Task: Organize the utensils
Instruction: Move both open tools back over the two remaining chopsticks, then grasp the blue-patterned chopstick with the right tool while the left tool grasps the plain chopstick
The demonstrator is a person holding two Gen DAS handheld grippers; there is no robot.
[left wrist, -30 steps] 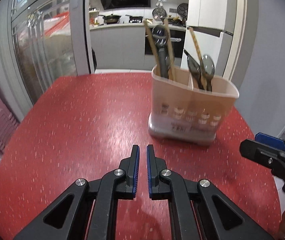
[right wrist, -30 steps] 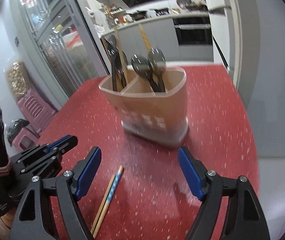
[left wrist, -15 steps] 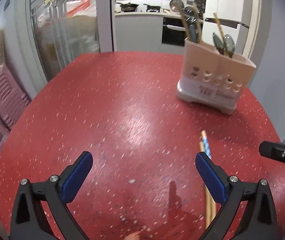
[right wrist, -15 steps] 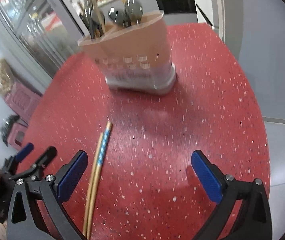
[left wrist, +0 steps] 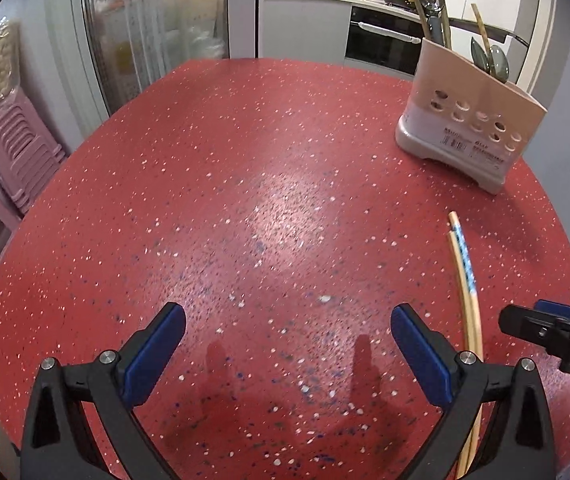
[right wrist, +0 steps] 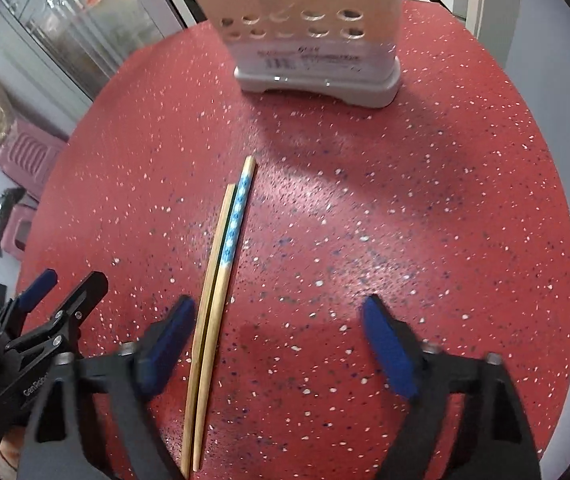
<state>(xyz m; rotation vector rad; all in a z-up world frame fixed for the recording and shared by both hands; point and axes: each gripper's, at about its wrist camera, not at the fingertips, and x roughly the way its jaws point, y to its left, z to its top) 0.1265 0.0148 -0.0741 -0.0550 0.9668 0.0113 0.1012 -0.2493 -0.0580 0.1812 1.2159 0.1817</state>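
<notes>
Two wooden chopsticks (right wrist: 221, 264), one with a blue patterned end, lie side by side on the red speckled table (right wrist: 425, 200). They also show in the left wrist view (left wrist: 467, 280). A beige utensil holder (left wrist: 473, 120) with spoons and chopsticks stands beyond them; it also shows in the right wrist view (right wrist: 309, 28). My right gripper (right wrist: 277, 344) is open and empty just above the table, its left finger beside the chopsticks' near part. My left gripper (left wrist: 287, 344) is open and empty, left of the chopsticks.
The round table's edge curves close on the right. Pink plastic stools (left wrist: 9, 152) stand on the floor to the left. A glass-door cabinet (left wrist: 145, 32) and a kitchen counter with an oven (left wrist: 381, 40) lie beyond the table.
My left gripper has opened from shut and pulled back from the holder. My right gripper has dropped lower and nearer the chopsticks, staying open.
</notes>
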